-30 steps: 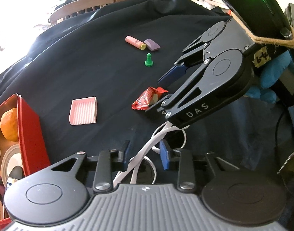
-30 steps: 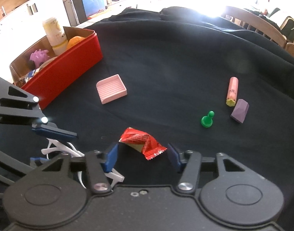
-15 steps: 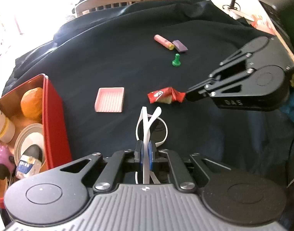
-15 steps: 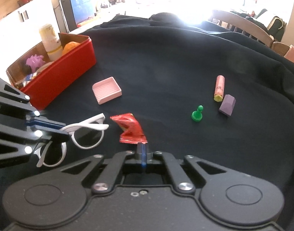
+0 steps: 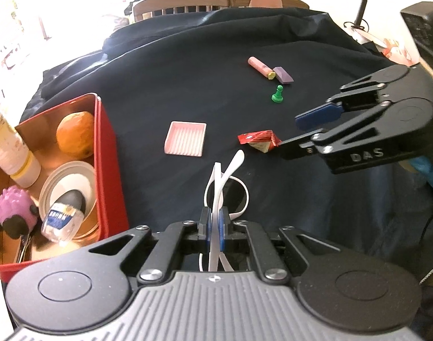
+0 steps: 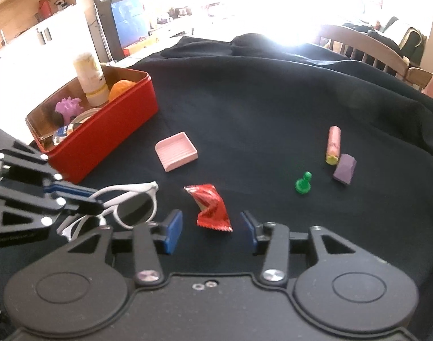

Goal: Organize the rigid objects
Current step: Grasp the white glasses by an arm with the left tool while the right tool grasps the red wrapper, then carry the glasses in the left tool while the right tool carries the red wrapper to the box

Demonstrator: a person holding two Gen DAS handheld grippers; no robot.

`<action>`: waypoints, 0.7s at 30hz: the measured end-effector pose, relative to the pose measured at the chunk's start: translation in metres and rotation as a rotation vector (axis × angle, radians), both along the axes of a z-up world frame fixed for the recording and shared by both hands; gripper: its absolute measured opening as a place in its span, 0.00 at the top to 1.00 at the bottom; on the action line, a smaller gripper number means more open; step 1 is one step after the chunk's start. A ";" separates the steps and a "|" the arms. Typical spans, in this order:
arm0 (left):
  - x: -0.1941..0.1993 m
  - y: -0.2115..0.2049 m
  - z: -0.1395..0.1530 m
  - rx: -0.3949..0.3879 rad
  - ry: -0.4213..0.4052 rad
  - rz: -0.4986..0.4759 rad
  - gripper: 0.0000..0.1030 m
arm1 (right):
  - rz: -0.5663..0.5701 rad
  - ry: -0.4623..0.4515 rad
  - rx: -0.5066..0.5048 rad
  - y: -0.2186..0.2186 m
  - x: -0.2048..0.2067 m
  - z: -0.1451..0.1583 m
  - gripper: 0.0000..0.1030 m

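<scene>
My left gripper [image 5: 213,227] is shut on the folded white sunglasses [image 5: 226,176], its blue pads clamping the frame near the hinge. In the right wrist view the sunglasses [image 6: 131,201] hang from the left gripper [image 6: 87,201] just above the dark cloth. My right gripper [image 6: 212,234] is opening, and its blue pads stand apart on either side of a red snack packet [image 6: 210,209] without touching it. The packet [image 5: 259,140] lies on the cloth at the tips of the right gripper [image 5: 291,132].
A red box [image 5: 110,153] at the left holds an orange [image 5: 74,133], a bottle, a purple toy and other items. On the cloth lie a pink ribbed tray [image 5: 185,139], a green pawn [image 5: 277,93], a pink marker [image 5: 260,66] and a purple block [image 5: 283,74]. Chairs stand behind the table.
My left gripper shut on the sunglasses and drew them away from the packet, toward the red box. My right gripper shut by the packet, then opened again; the packet has turned on the cloth.
</scene>
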State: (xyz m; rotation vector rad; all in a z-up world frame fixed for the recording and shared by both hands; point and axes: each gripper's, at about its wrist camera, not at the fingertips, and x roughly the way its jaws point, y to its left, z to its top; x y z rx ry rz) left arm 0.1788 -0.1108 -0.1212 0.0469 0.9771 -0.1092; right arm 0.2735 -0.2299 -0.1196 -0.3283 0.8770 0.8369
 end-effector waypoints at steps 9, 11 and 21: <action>-0.012 0.009 0.009 -0.007 -0.004 0.030 0.95 | -0.018 0.030 -0.032 0.024 0.015 -0.017 0.61; -0.015 0.012 0.009 -0.011 -0.001 0.034 0.95 | -0.017 0.029 -0.041 0.025 0.014 -0.019 0.71; -0.016 0.020 0.015 -0.041 -0.010 0.059 0.96 | -0.052 -0.014 -0.016 0.014 -0.005 -0.002 0.79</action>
